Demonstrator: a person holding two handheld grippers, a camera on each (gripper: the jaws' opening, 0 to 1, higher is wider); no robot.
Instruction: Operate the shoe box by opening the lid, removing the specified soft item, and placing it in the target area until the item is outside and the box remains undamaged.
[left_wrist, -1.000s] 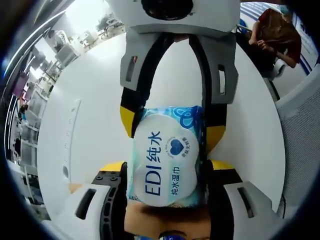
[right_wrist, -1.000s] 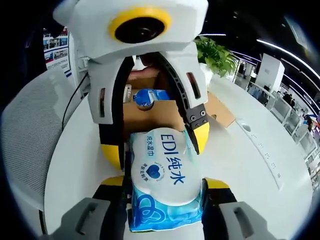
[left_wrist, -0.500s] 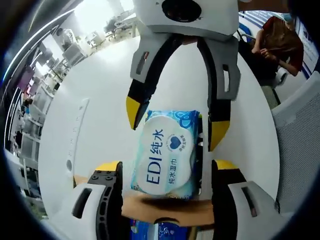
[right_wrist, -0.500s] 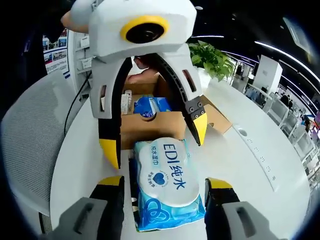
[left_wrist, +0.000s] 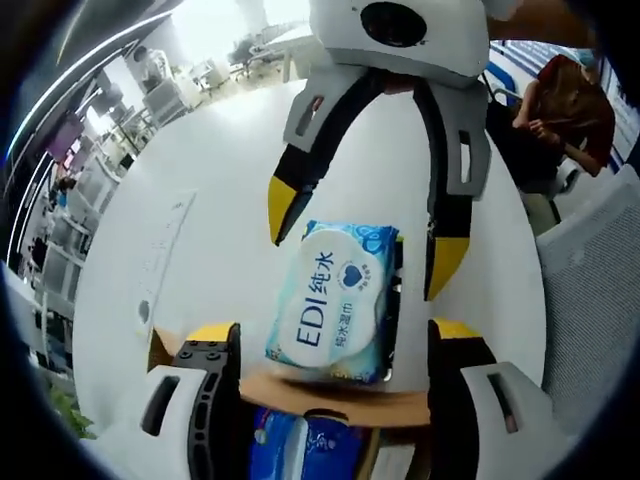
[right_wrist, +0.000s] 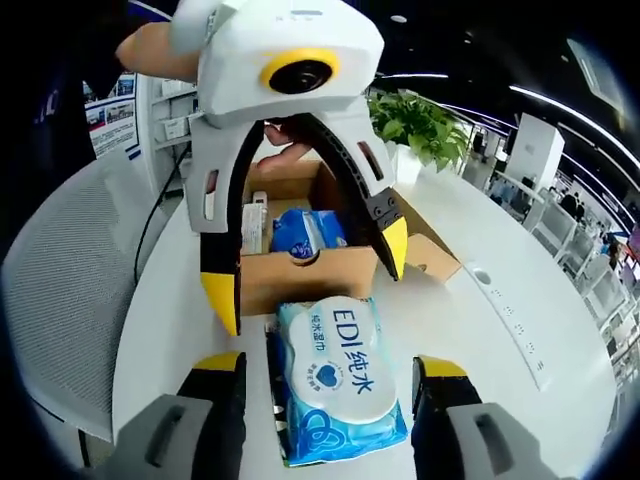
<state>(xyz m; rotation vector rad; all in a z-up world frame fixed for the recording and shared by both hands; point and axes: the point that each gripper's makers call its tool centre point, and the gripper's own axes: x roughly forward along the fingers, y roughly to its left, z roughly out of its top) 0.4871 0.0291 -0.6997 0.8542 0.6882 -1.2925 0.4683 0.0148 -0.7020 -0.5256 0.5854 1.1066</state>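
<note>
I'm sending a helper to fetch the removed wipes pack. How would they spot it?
On the white table, find the open cardboard box. The wet-wipes pack lies flat just outside its front wall; unlike the pack in the box, it shows a white "EDI" label.

Wipes pack (left_wrist: 338, 303) on white table (left_wrist: 210, 200), between two open grippers

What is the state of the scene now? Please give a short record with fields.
item: pack of wet wipes, lying flat on the white table
box: cardboard box, lid open, another blue pack inside
left hand-held gripper: open, not touching the pack
right hand-held gripper: open, jaws on either side of the pack
background: potted plant
</note>
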